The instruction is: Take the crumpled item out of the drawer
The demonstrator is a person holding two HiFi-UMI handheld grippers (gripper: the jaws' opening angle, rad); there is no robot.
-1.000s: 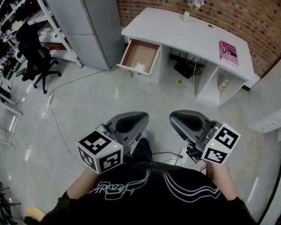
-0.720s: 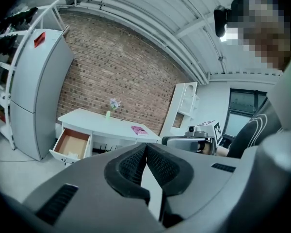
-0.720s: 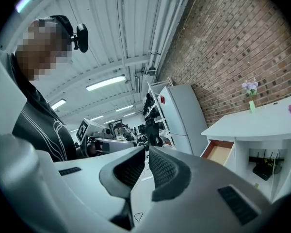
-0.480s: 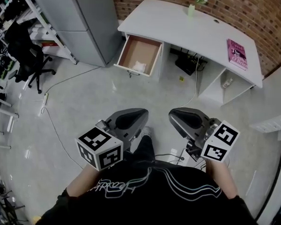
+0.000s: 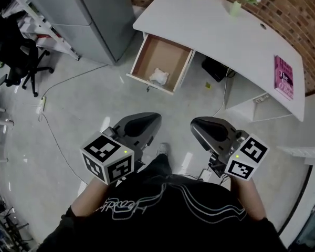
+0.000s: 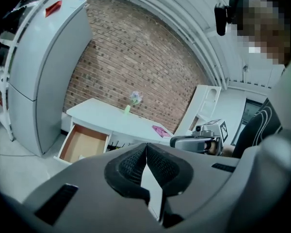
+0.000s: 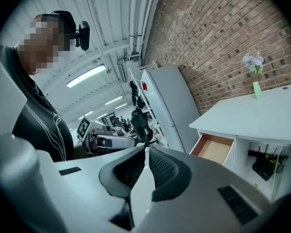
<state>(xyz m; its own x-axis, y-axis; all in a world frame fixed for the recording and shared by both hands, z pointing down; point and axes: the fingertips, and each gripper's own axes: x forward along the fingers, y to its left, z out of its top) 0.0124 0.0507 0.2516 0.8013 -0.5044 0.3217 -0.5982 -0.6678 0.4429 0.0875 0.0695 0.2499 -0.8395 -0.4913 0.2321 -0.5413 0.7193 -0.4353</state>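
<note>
A white crumpled item (image 5: 159, 76) lies in the open wooden drawer (image 5: 152, 52) of the white desk (image 5: 210, 22), near the drawer's front. The drawer (image 6: 82, 142) also shows in the left gripper view and, as drawer (image 7: 214, 148), in the right gripper view. My left gripper (image 5: 147, 122) and right gripper (image 5: 202, 126) are held low in front of the person, well short of the drawer over the floor. Both are shut with nothing between the jaws; the left gripper's tips (image 6: 146, 145) and the right gripper's tips (image 7: 146, 151) meet.
A grey cabinet (image 5: 81, 9) stands left of the desk. A black office chair (image 5: 16, 51) and shelving are at far left. A vase with flowers (image 5: 237, 4) and a pink book (image 5: 284, 77) sit on the desk. Cables (image 5: 58, 140) run across the floor.
The view has moved closer to the desk and drawer, which now sit lower and larger in the head view. Both grippers stay shut, in the same place before the person.
</note>
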